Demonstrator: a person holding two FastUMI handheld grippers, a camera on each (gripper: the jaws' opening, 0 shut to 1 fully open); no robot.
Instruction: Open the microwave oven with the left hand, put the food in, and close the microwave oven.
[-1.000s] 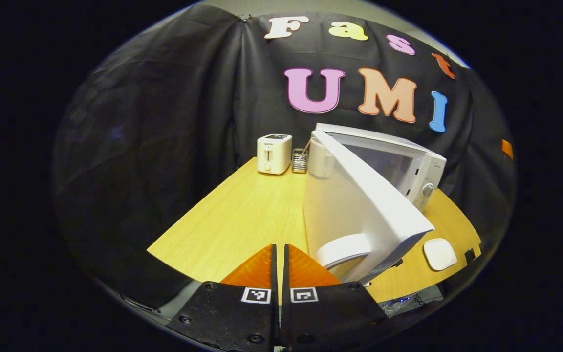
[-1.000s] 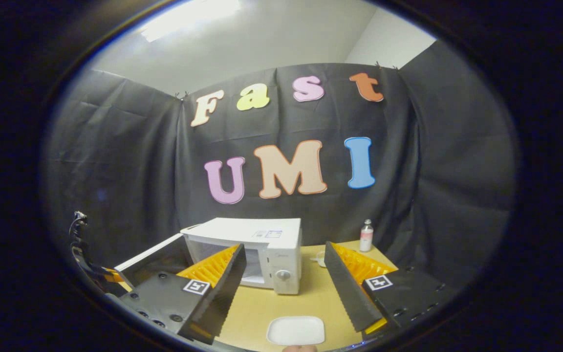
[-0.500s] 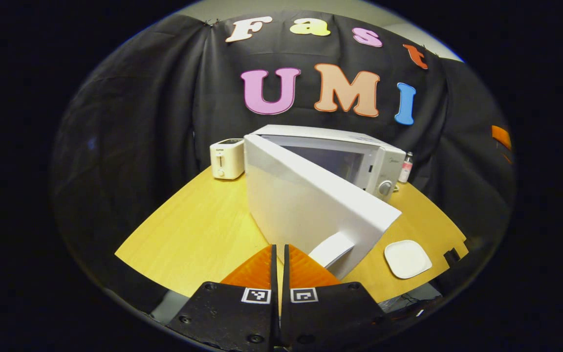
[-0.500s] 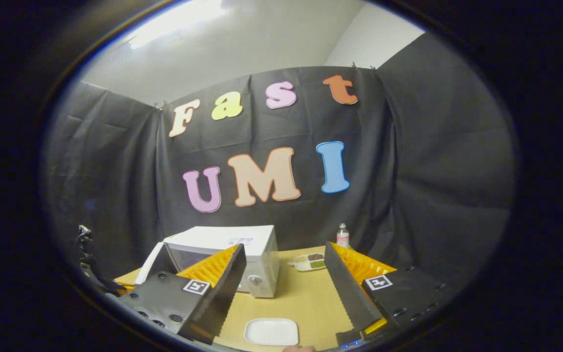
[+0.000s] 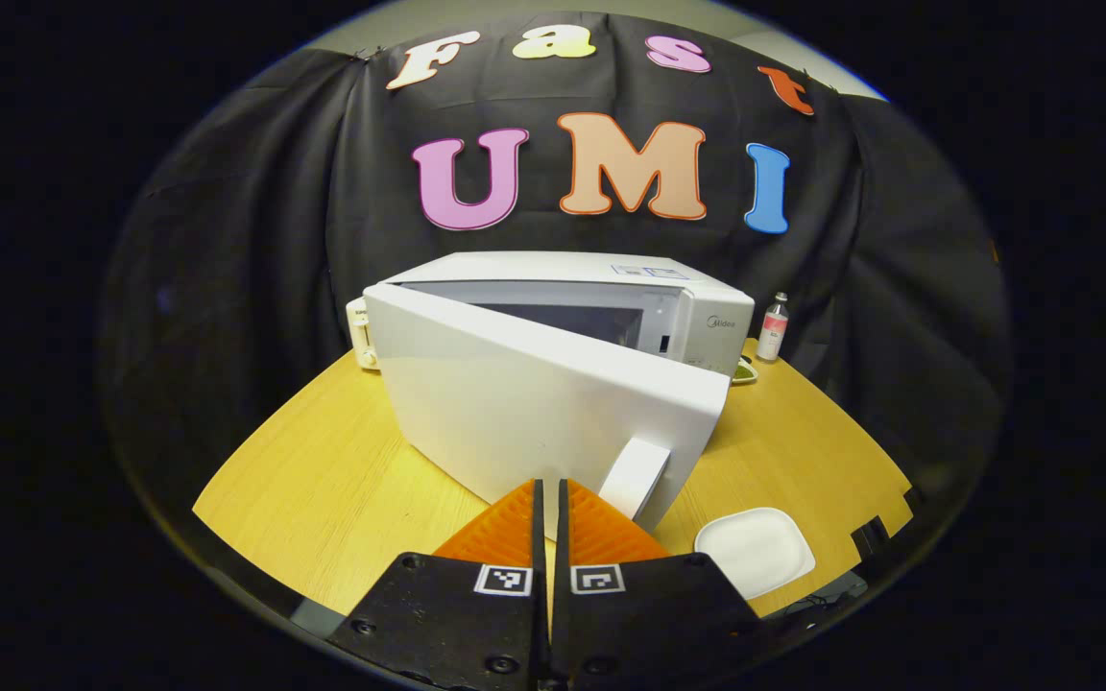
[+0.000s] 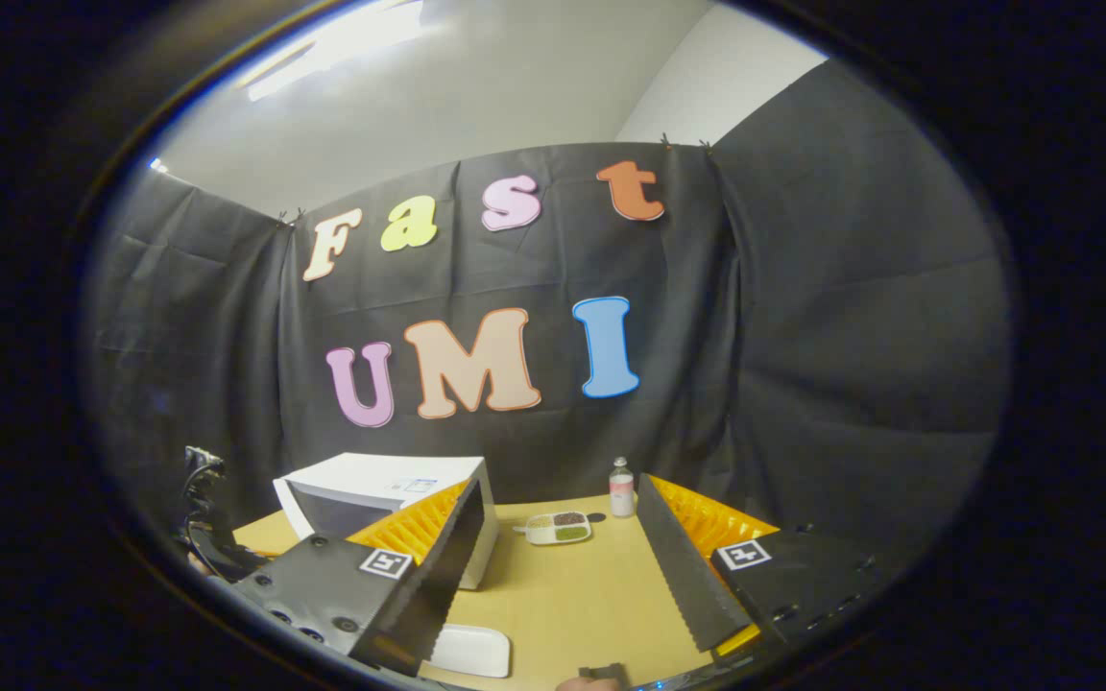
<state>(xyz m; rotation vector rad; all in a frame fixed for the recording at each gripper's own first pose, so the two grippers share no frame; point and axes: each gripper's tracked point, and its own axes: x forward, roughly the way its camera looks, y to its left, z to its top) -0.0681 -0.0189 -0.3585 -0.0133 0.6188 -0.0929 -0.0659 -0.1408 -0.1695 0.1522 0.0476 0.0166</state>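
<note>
Door (image 5: 534,403) of microwave (image 5: 611,288) stands partly ajar in left gripper view, hinged at its left side, free edge w/ handle (image 5: 635,477) swung out toward camera; cavity opening visible behind its top edge. Left gripper (image 5: 548,509) has fingers pressed together w/ nothing between them, tips low in front of door, just left of handle; can't tell if they touch it. White plate (image 5: 755,552) lies on table (image 5: 323,480) near front edge, right of door, looks empty. Toaster (image 5: 361,331) peeks out behind microwave's left side, small bottle (image 5: 774,326) at its right. Right gripper view: right gripper (image 6: 563,566) has fingers spread wide, nothing held, hovering above table. Food tray (image 6: 558,527) w/ dark and green portions sits on table between microwave and bottle, well apart from gripper, i.e. not inside the oven. Judgement: door step in hand, whether opening or closing can't be told from this alone; food step looks undone. Next calls for door swung wide enough to clear cavity, then right gripper down onto tray rim, level carry to avoid spill.
</note>
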